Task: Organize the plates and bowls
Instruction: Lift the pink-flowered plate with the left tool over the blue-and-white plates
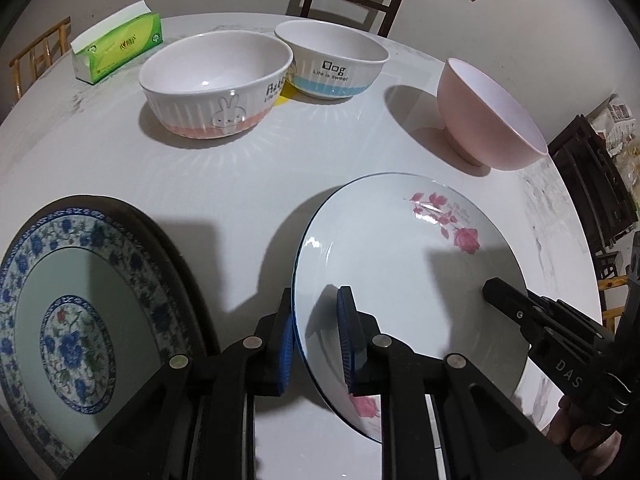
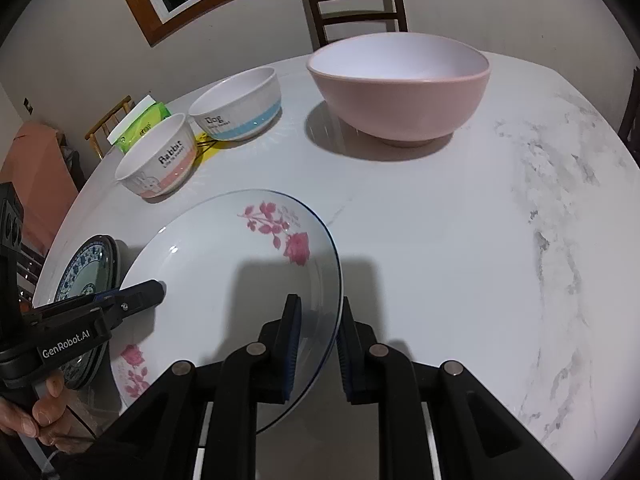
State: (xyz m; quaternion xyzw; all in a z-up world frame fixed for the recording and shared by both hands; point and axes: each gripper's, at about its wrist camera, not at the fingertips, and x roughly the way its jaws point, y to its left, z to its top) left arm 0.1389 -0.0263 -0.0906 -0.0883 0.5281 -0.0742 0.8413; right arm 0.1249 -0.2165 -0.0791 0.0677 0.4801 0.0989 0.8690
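White rose plate (image 1: 400,264) (underside hidden)

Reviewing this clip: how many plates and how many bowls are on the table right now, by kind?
Plates: 2, rose plate held at opposite rims by the left tool and the right tool, and blue floral plate.
Bowls: 3, rabbit bowl, dog bowl, pink bowl.
Total: 5
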